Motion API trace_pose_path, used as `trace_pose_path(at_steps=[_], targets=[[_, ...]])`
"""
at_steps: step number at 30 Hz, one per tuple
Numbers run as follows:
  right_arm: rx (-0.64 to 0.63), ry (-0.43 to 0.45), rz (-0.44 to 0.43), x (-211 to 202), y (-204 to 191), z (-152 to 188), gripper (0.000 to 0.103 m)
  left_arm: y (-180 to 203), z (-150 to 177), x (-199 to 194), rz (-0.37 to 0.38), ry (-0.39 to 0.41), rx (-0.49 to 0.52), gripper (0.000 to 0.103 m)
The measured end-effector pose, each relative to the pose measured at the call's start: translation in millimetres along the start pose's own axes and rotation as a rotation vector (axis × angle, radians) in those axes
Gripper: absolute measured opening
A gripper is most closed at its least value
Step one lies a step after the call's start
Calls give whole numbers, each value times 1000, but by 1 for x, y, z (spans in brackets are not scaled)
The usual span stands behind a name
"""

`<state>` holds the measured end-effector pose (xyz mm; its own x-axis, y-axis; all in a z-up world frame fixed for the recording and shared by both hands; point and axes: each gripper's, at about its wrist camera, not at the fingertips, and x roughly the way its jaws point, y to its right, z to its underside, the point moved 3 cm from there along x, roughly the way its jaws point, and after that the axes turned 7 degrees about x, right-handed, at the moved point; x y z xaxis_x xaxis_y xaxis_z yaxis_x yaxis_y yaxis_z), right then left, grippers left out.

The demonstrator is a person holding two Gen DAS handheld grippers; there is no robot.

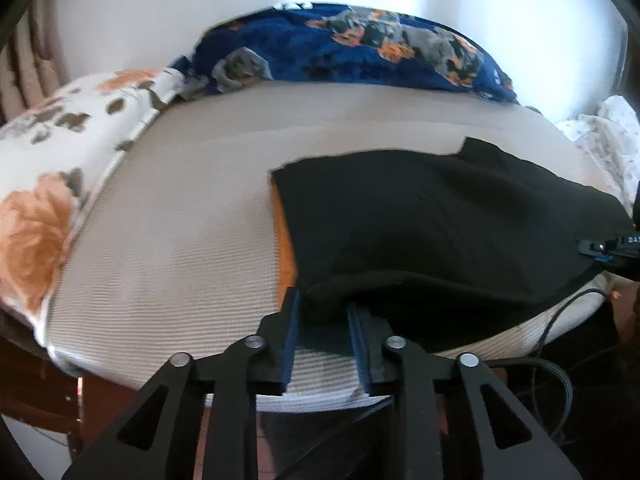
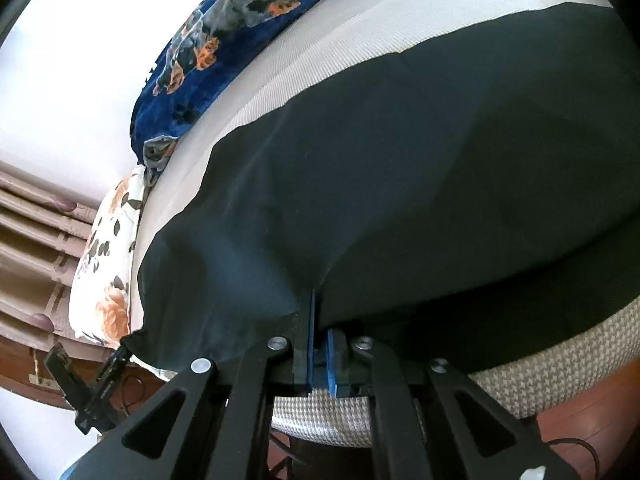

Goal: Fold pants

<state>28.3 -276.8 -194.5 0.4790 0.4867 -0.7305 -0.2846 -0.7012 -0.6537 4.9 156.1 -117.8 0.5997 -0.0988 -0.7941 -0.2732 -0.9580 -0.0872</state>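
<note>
**Black pants pinched at the near edge of the bed**

The black pants [image 1: 440,220] lie folded on the beige ribbed mattress cover [image 1: 180,220], filling the 3 o'clock half of the left wrist view. Their far edge runs roughly straight, with a small square tab sticking up toward 1 o'clock. An orange strip [image 1: 285,240] shows just under their 9 o'clock edge. The near hem droops over the rounded front edge of the bed.

The left gripper [image 1: 324,312] sits at 6 o'clock in its own view. Its jaws stand apart, with the pants' near hem lying between the blue pads [image 1: 290,344]; the pads do not press on it.

The right gripper [image 2: 316,320] has its jaws closed tight on the pants' [image 2: 400,180] near edge, and the fabric puckers up at the pinch. From there the cloth spreads toward 12 and 3 o'clock.

Bare cover lies open toward 9 and 12 o'clock of the pants. A blue floral blanket [image 1: 340,44] bounds the far edge, and a white floral pillow [image 1: 52,160] bounds the 9 o'clock side. Cables [image 1: 560,360] hang below the front edge at 4 o'clock.
</note>
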Motion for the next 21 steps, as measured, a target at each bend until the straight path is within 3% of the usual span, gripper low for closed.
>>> trace_pose_path(at_steps=[1, 3, 5, 8, 11, 14, 17, 21], targets=[[6, -1, -3, 0, 0, 0, 6, -5, 1, -5, -30, -2, -7, 44], [7, 0, -5, -1, 0, 1, 6, -18, 2, -18, -108, 13, -37, 51], [16, -3, -12, -1, 1, 2, 6, -36, 2, -34, -177, 31, -70, 53], [34, -7, -28, -3, 3, 6, 6, -58, -1, -56, -212, 78, -137, 55], [54, -16, -41, -1, 5, 11, 6, -54, -14, -72, -184, 122, -140, 55], [83, -23, -73, 0, 8, 11, 8, -22, -33, -71, -108, 156, -89, 58], [119, -25, -113, -5, 11, 10, 9, 21, -48, -49, -25, 146, -21, 70], [203, -3, -154, -20, 32, -2, 10, 64, -54, -5, 56, 87, 38, 70]])
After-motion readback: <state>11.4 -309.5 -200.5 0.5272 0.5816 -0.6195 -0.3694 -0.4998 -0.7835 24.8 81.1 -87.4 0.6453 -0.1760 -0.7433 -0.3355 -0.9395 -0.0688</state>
